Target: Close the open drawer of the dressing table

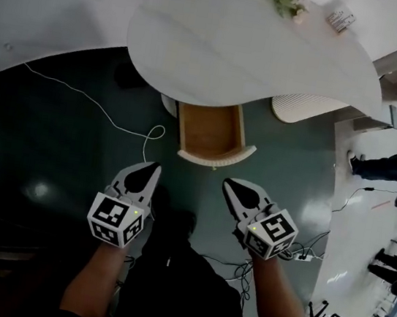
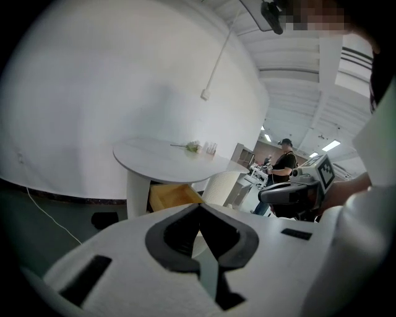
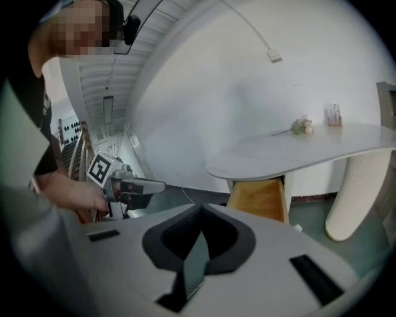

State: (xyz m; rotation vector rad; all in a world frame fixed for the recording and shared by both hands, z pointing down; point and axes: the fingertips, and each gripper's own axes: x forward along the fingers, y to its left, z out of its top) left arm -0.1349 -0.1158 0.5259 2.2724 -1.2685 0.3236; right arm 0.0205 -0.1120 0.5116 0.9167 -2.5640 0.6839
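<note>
We find the left hand-held gripper and right hand-held gripper closed, empty. We judge the drawer rigid, free-sliding; push its front.

Both grippers are held out front, side by side and well apart. The left gripper has its jaws pressed together with nothing in them, and it's the same deal for the right gripper. The tips point away from the body, angled slightly inward. The left forearm and right forearm are bare.
</note>
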